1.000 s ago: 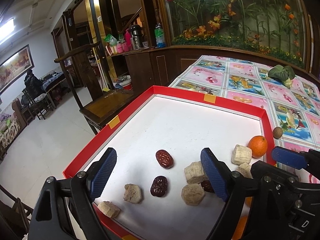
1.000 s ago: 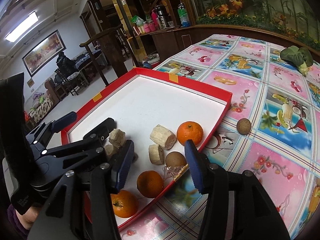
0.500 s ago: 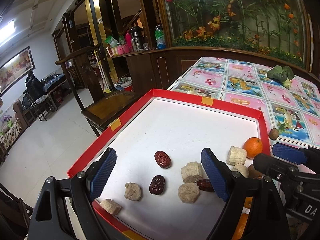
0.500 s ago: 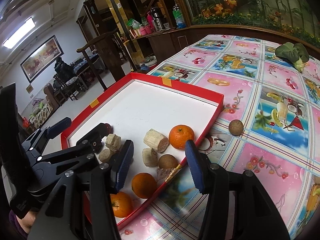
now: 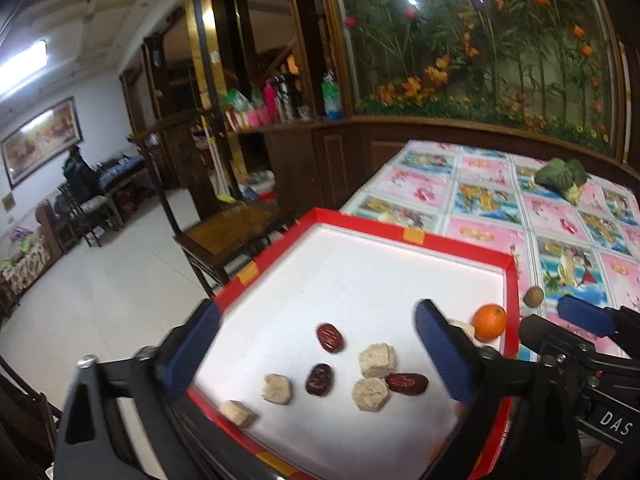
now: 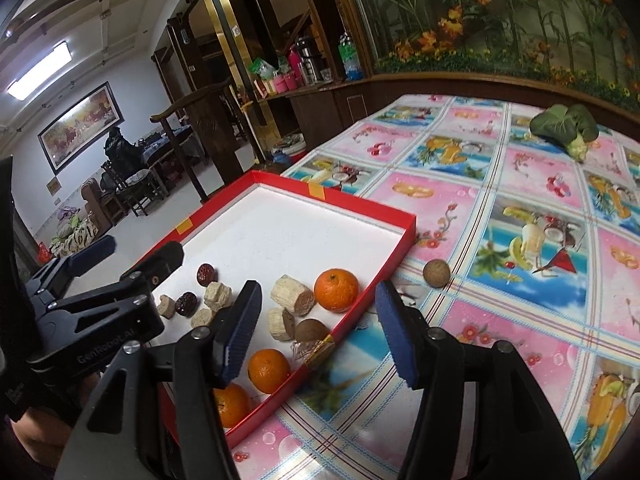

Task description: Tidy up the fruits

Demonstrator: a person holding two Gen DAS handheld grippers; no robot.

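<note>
A red-rimmed white tray holds fruit on the table. In the left wrist view red dates and pale chunks lie between the fingers of my left gripper, which hangs open above them with nothing held. An orange sits by the tray's right wall. My right gripper is open over the tray's near right edge. Beneath it are oranges, pale chunks and a brown round fruit. Another small brown fruit lies outside the tray on the tablecloth.
A leafy green vegetable lies at the far side of the patterned tablecloth. A wooden chair stands left of the table. A planter wall with flowers borders the far edge. The floor lies beyond the tray's left side.
Both grippers have risen and drawn back from the tray, so the fruit looks smaller and lower. A third date has come into view beside the left gripper's right finger. No fruit was moved.
</note>
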